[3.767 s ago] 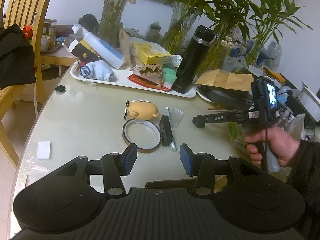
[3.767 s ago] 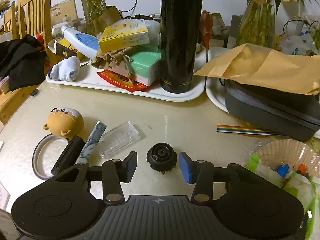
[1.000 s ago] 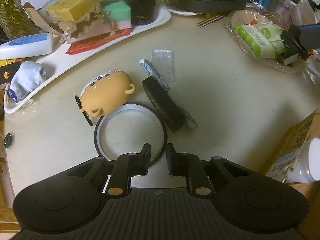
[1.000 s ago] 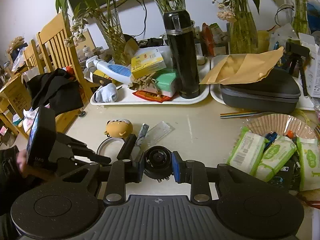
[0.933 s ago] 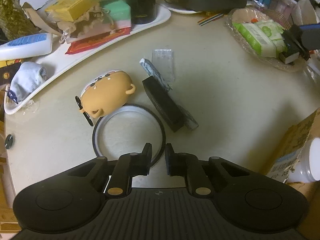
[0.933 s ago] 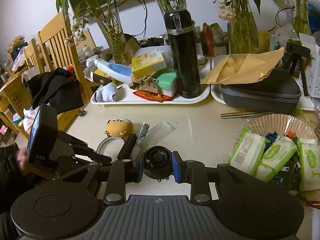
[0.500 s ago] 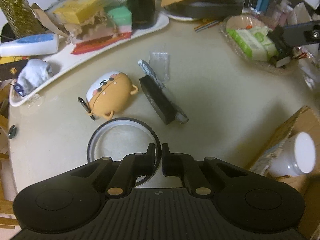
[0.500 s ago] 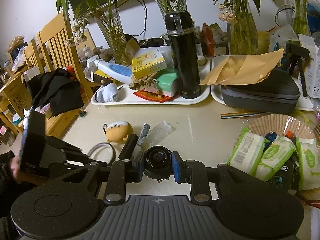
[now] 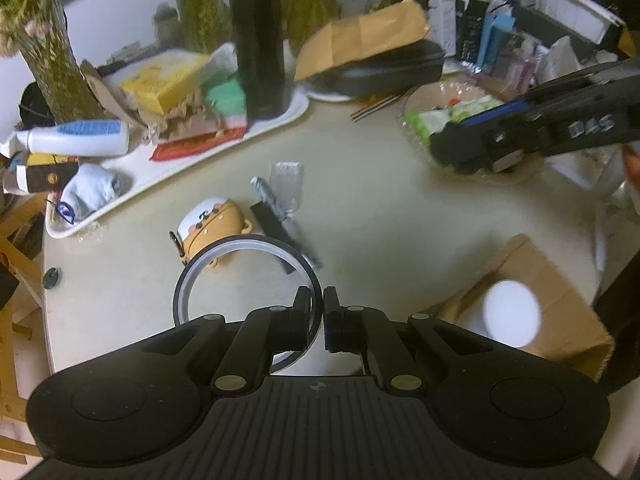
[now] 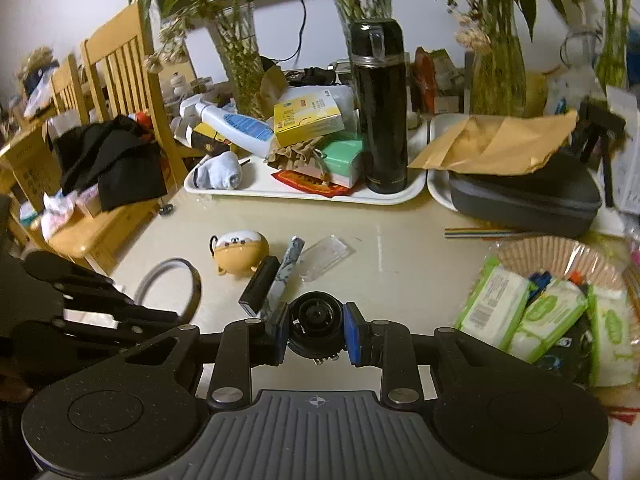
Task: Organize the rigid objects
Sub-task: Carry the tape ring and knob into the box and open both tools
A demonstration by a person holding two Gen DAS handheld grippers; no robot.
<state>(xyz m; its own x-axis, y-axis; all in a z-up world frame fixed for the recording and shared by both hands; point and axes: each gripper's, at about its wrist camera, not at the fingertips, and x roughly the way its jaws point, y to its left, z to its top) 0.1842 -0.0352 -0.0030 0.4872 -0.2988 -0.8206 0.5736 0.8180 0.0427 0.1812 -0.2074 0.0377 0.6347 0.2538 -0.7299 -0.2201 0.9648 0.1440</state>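
While the left gripper (image 9: 317,312) pinches the tape ring's (image 9: 244,245) rim, the right gripper (image 10: 317,330) clamps a black knob (image 10: 316,326) above bare tabletop (image 10: 400,272).

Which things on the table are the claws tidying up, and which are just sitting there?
Being tidied:
- black ring, pinched in the left claw
- round black knob, squeezed in the right claw

Just lying about:
- black flask
- yellow box
- wet wipes
- grey case
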